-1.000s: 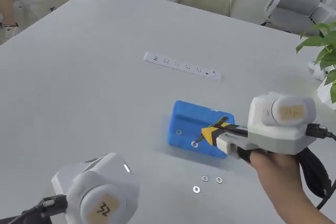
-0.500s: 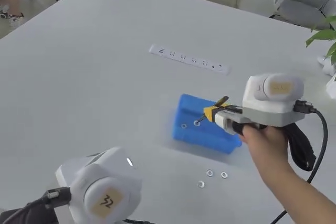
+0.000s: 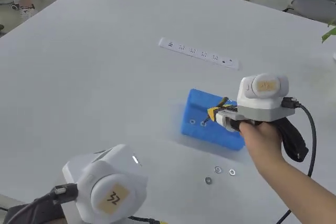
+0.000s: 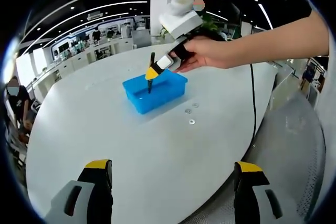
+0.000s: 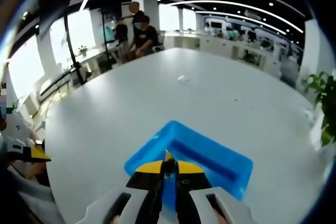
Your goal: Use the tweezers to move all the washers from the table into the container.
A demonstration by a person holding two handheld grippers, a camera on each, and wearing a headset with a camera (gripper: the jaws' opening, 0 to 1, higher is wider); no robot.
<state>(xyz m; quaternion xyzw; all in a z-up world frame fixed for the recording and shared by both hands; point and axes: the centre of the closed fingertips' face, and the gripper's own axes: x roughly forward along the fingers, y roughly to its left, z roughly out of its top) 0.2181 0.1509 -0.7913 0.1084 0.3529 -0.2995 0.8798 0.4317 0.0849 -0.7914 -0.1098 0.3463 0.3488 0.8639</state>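
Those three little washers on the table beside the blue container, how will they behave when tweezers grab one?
The washers lie flat on the smooth table, so one will probably skid if nudged sideways. They look small and thin, likely light and stiff, though the low edge may slip from the tweezers.

My tweezers (image 4: 149, 84) reach over the container (image 3: 210, 135), a washer (image 3: 192, 123) in it; three washers (image 3: 218, 170) lie on the table (image 3: 105, 77) before it, the power strip (image 3: 198, 53) behind.
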